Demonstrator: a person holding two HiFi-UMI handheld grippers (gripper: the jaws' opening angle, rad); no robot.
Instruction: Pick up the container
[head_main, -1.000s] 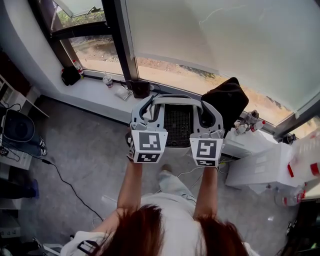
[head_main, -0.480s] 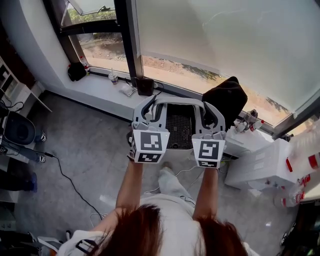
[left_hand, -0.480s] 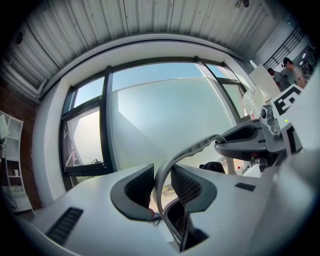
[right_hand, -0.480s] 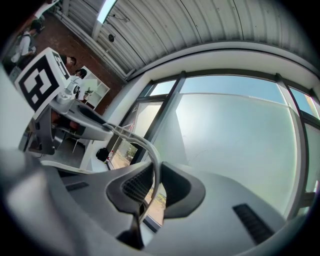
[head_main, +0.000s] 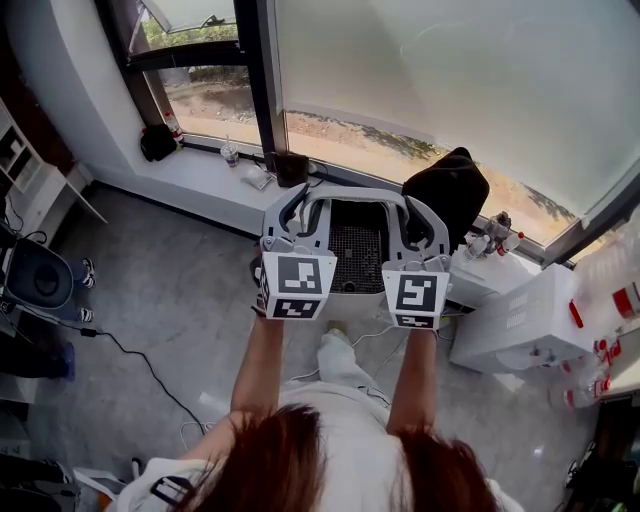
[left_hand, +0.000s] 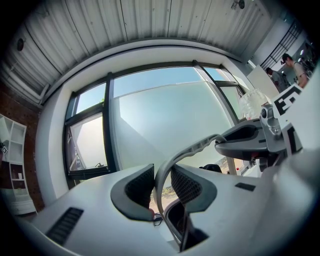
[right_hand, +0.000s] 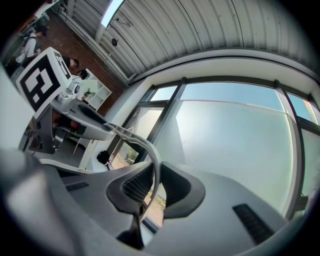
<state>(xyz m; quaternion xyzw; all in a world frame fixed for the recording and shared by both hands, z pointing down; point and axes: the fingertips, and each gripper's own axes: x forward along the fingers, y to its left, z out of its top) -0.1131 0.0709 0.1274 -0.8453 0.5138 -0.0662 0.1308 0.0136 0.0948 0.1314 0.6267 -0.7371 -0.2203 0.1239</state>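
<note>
At the centre of the head view, the black mesh container (head_main: 357, 252) with a pale grey plastic rim is hanging between both tools. The left gripper (left_hand: 161, 187) and the right gripper (right_hand: 156, 186) are each clamping that rim. It is likely handling as light and stiff, so gripping opposite rim sides suits it.

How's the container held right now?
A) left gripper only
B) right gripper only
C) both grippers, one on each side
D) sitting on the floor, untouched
C: the left gripper and the right gripper each have their jaws clamped on the rim of the container, which hangs between them.
</note>
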